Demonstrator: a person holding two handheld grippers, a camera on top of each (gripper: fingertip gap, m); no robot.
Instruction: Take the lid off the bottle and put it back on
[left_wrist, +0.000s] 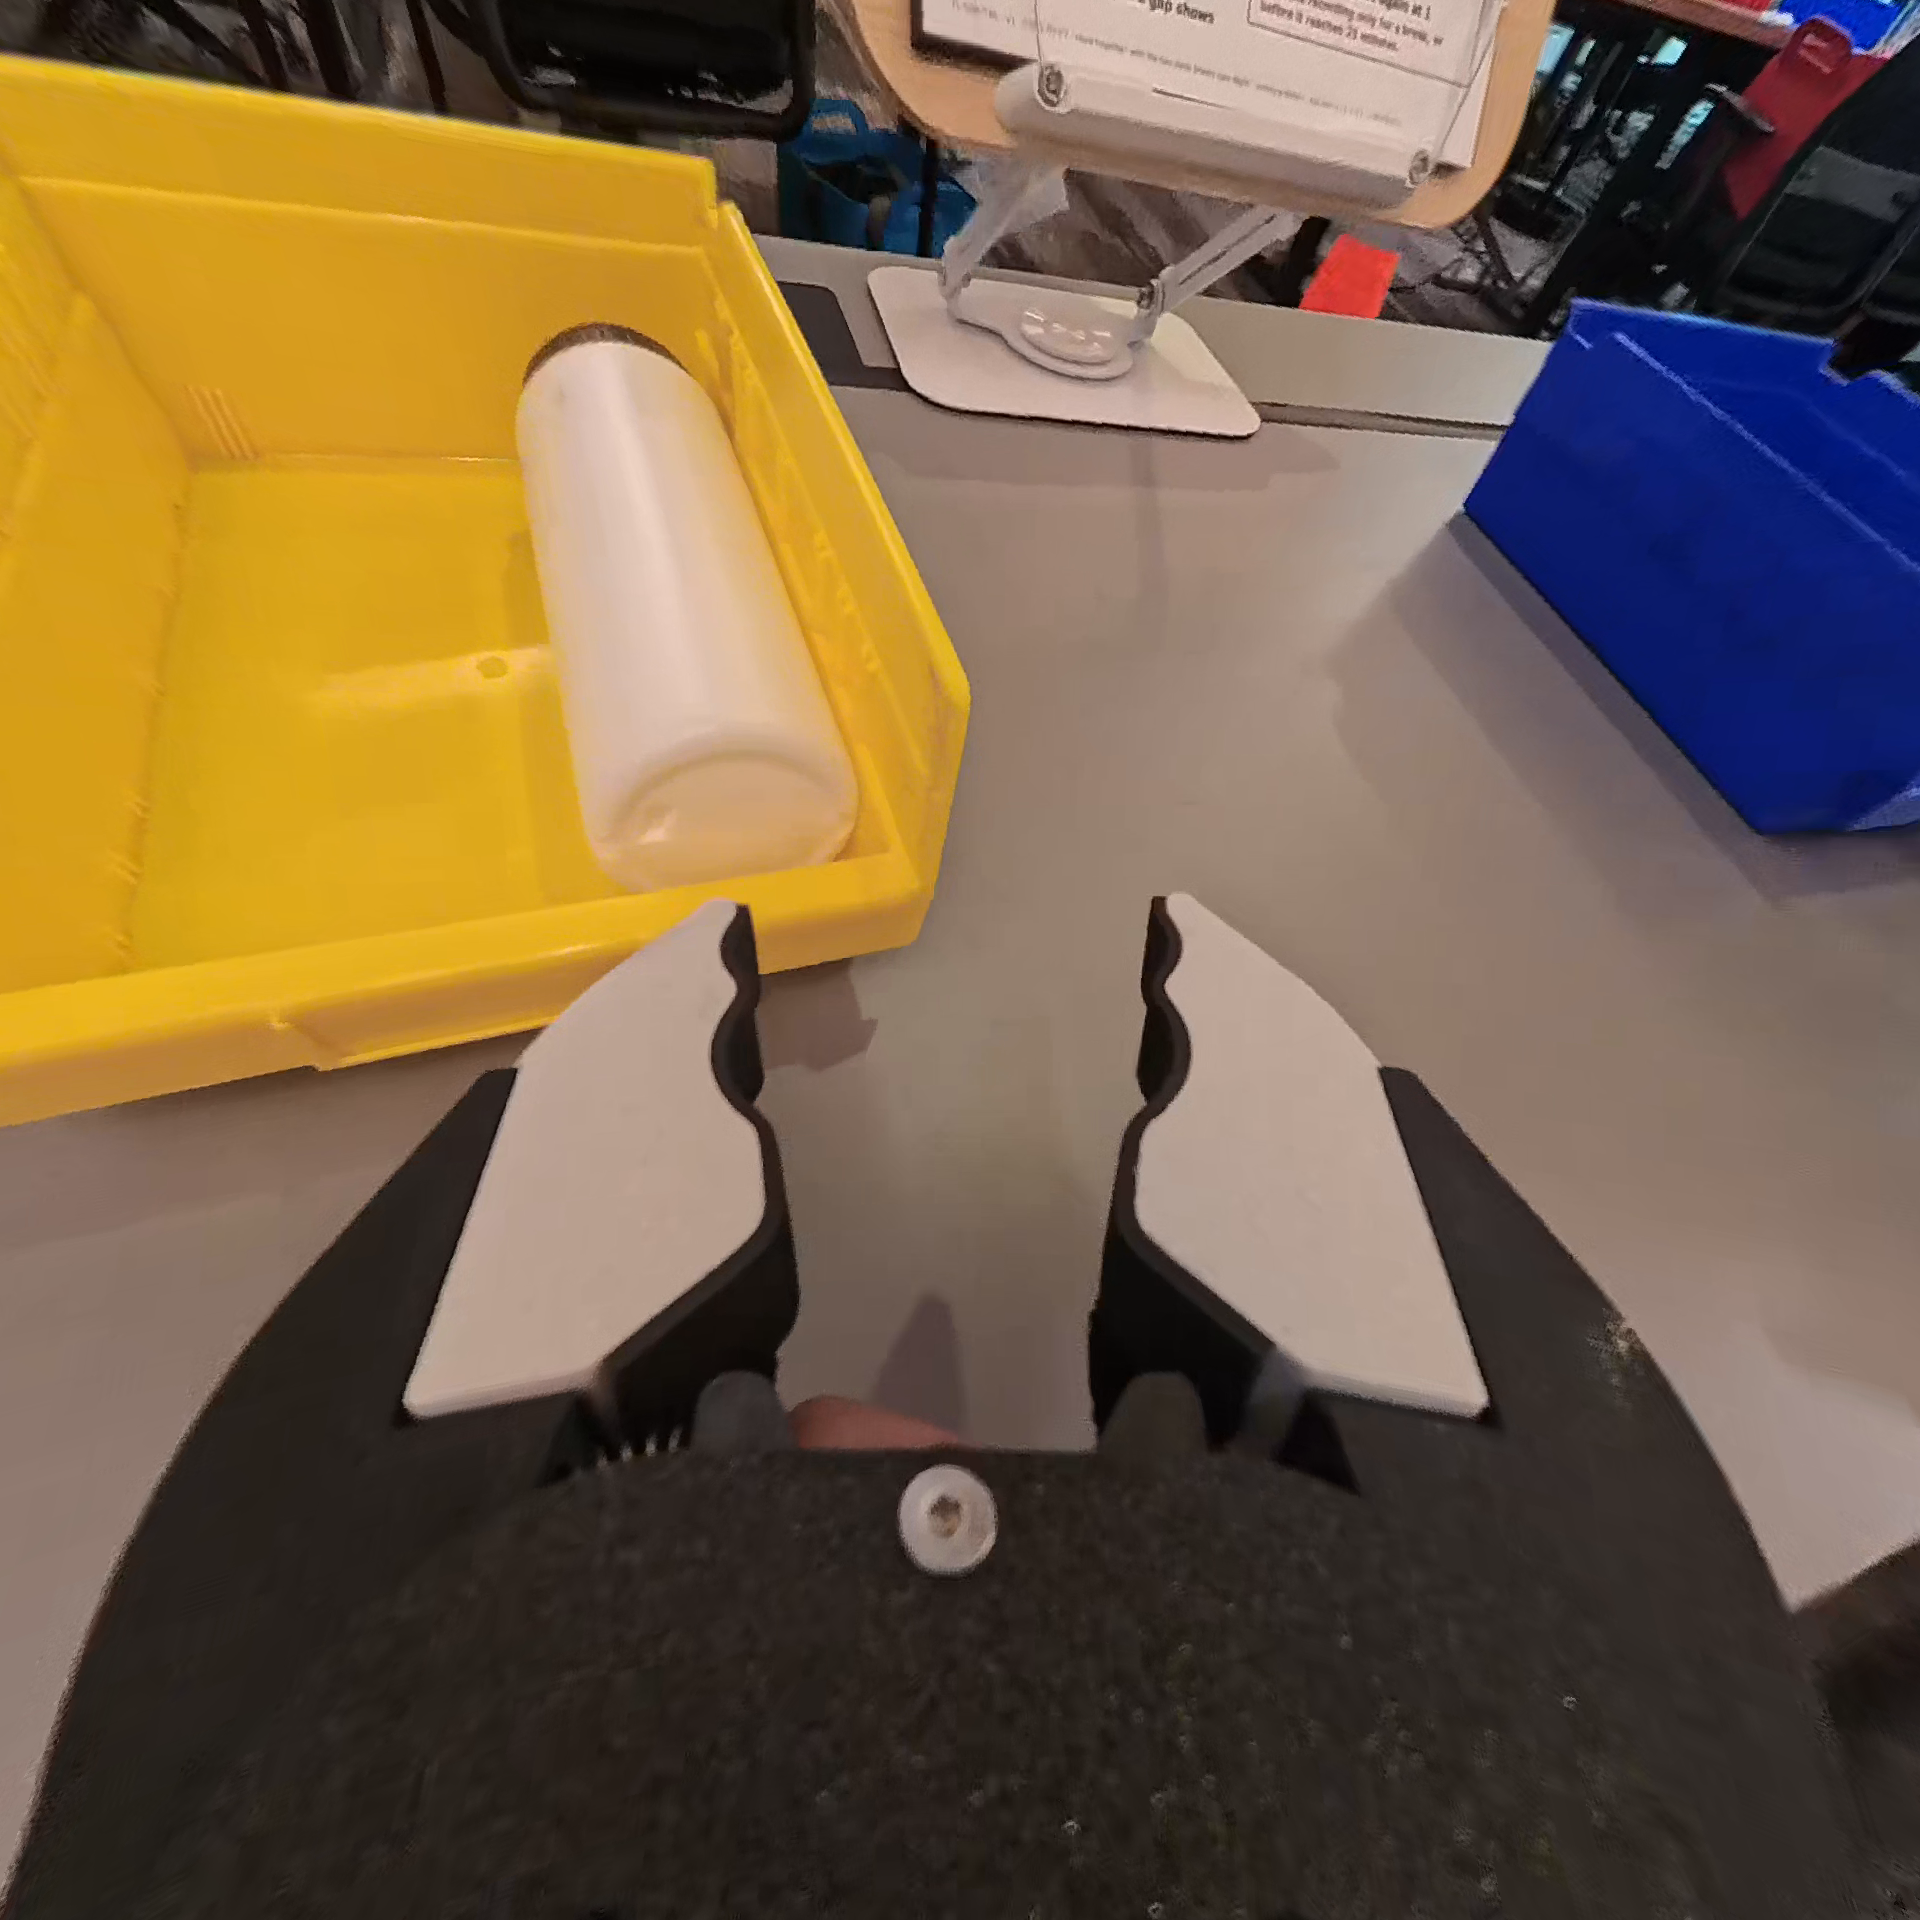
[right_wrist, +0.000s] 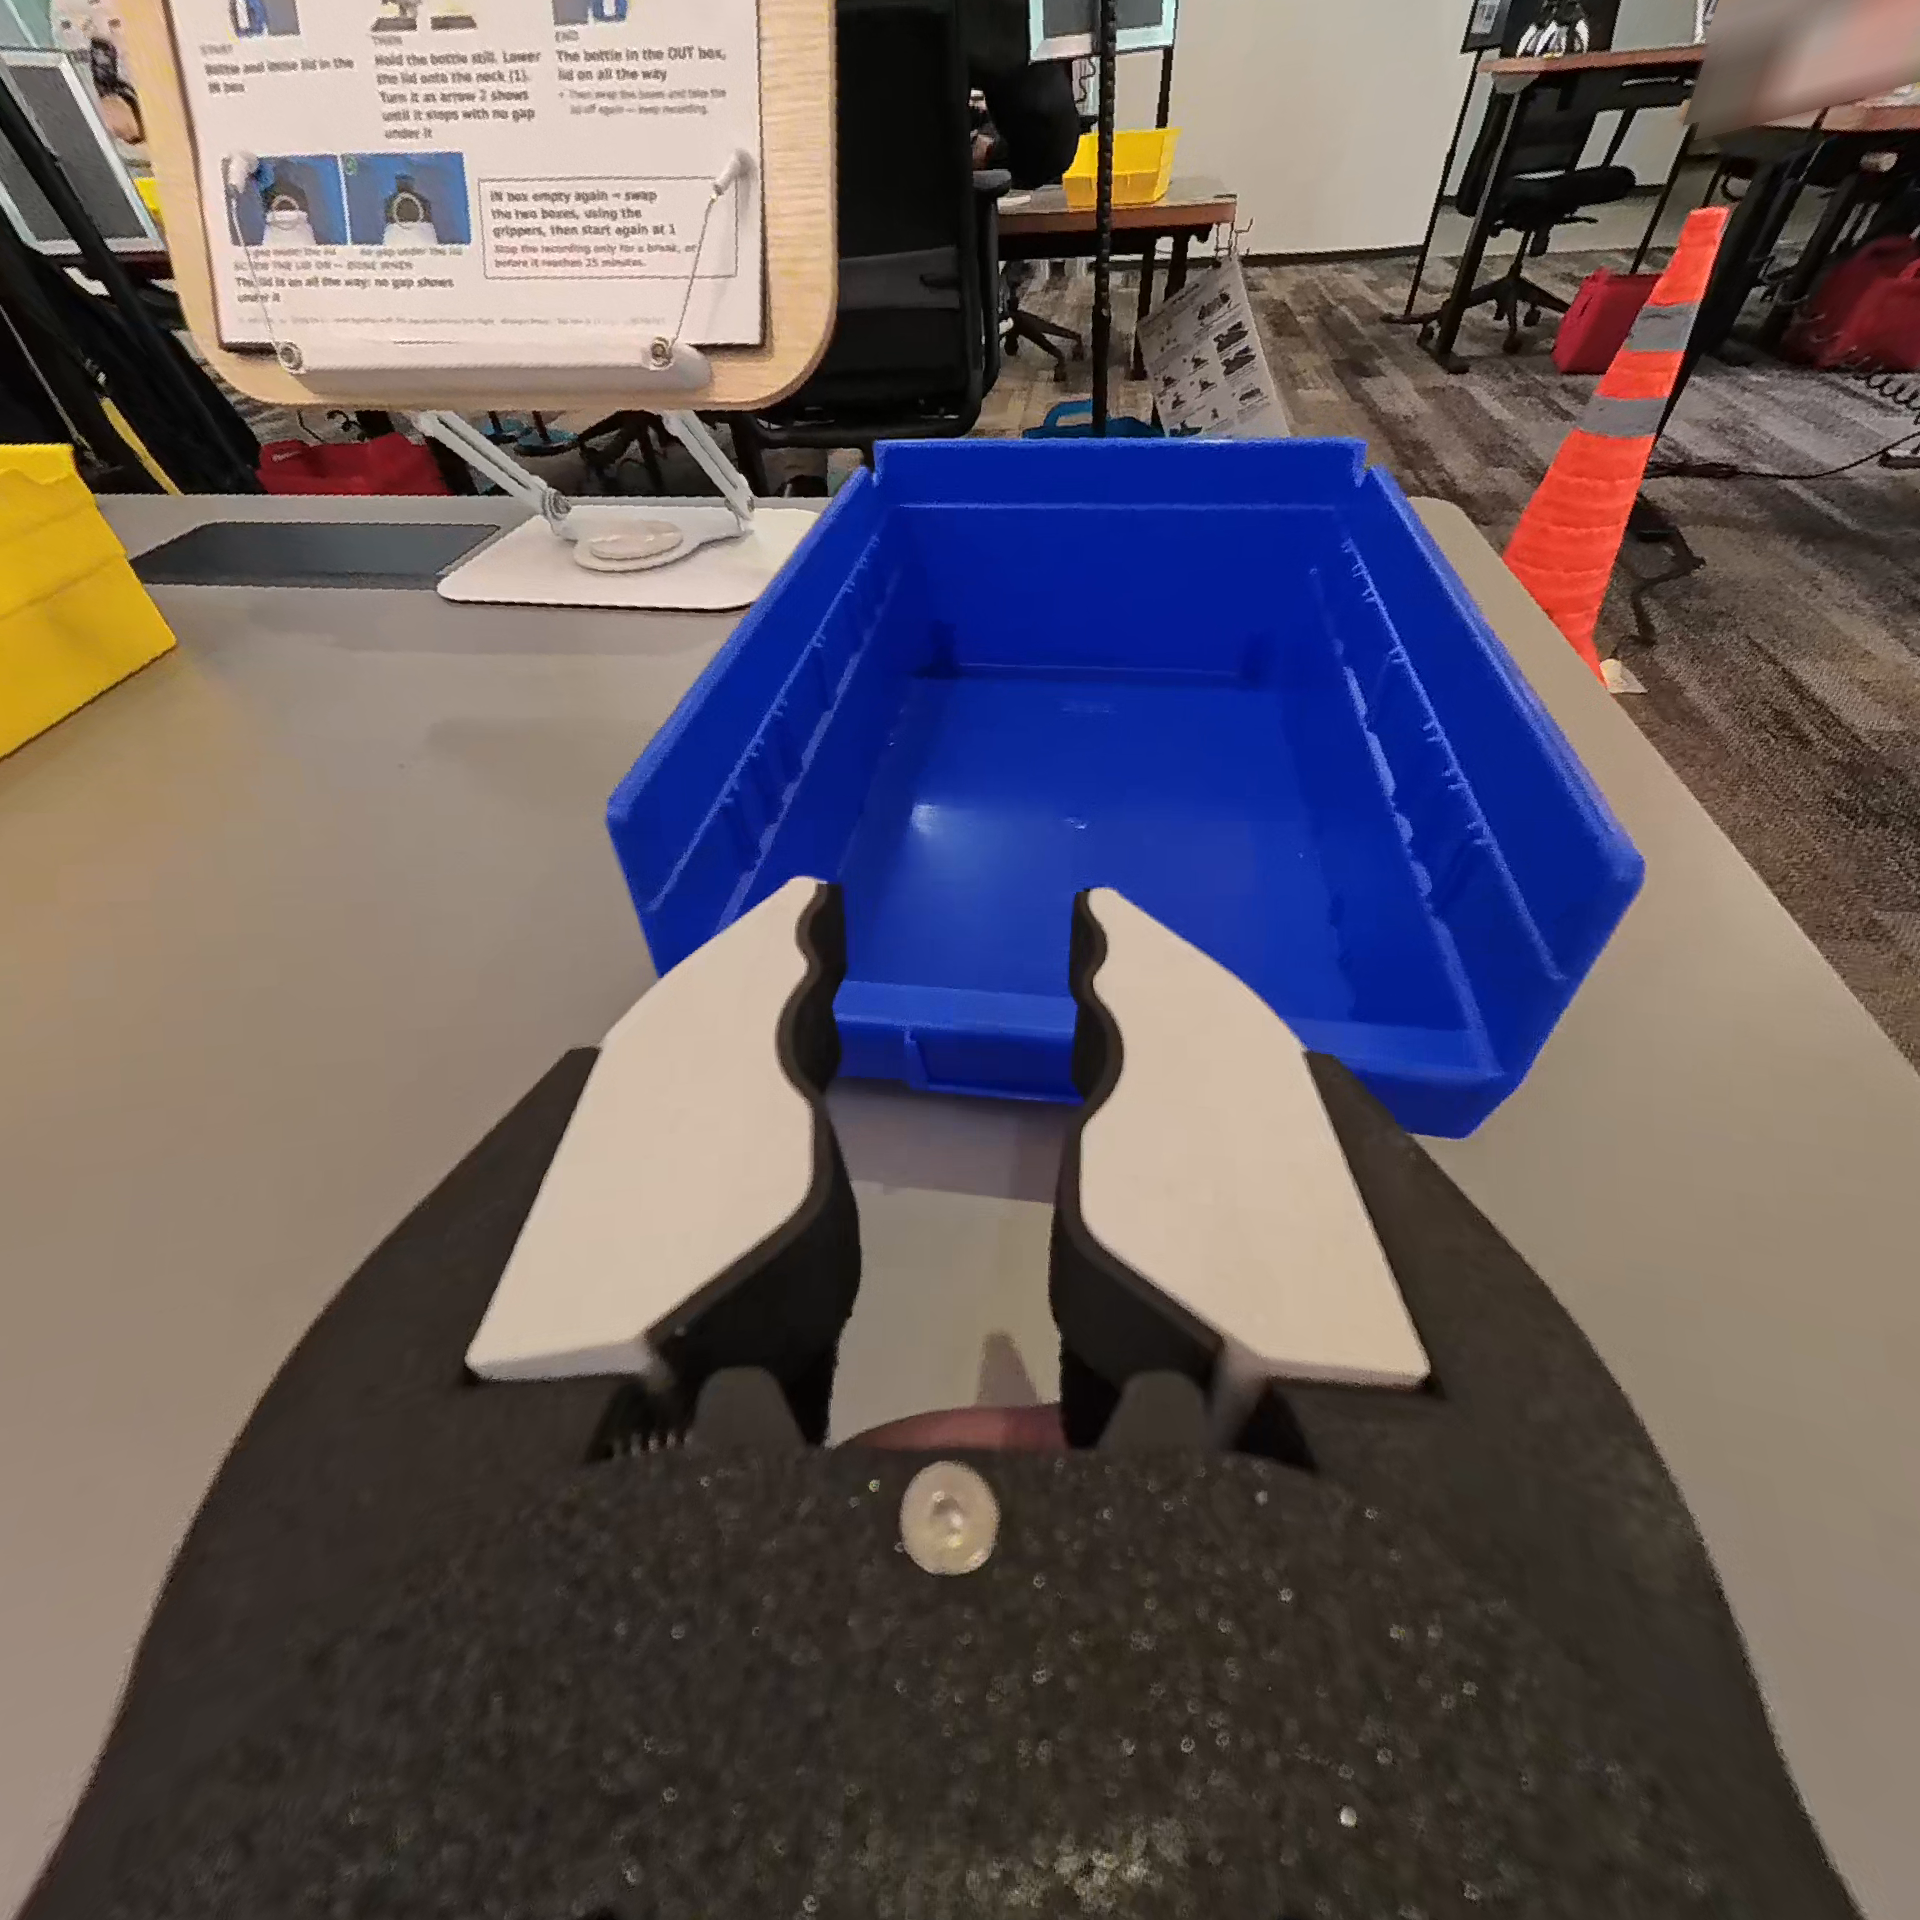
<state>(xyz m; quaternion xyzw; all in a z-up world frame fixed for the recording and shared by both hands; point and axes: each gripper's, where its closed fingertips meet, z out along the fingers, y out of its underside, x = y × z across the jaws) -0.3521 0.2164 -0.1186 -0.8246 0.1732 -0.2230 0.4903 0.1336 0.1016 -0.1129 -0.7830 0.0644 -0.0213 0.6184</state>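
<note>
White bottle (left_wrist: 675, 623) on its side in yellow bin (left_wrist: 312, 343), against right wall, dark lid (left_wrist: 594, 338) on far end. Left tongs (left_wrist: 951, 935) apart, holding nothing, over grey counter (left_wrist: 1195, 675) just beside bin. Right tongs (right_wrist: 951, 925) apart, facing blue bin (right_wrist: 1143, 831). Instruction board on stand (right_wrist: 488, 208) behind. Office room: chairs, carpet, orange cone (right_wrist: 1621, 416).

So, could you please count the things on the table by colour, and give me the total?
Yellow: 1, the yellow bin
Blue: 1, the blue bin
White: 2, the bottle lying in the yellow bin, and the stand holding a sheet
Total: 4
</note>
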